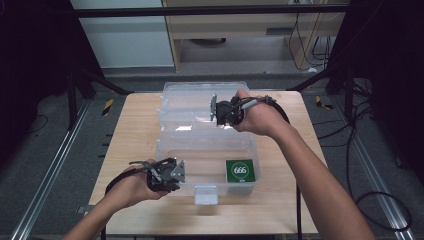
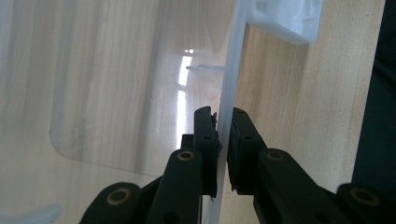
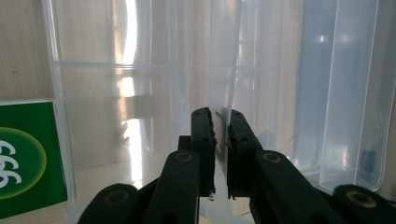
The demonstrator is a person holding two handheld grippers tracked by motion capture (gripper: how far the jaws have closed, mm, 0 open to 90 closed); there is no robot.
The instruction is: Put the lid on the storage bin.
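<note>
Left tool (image 1: 176,171): clamped on the near wall of the clear plastic box (image 1: 172,146), at its left front corner on the table (image 1: 130,130). Green packet (image 1: 240,171): lying in the box's right front corner. Right tool (image 1: 216,111): clamped on the edge of the open lid (image 1: 177,100), far side. Lid lying beyond the box, long axis running left to right; right tool nearer for swinging it shut.

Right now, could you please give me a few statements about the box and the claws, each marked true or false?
1. The left claw grips the box wall. True.
2. The green card lies outside the box. False: it lies inside, at the near right corner.
3. The right claw pinches the clear lid. True.
4. The lid is shut. False: it stands open behind the box.
</note>
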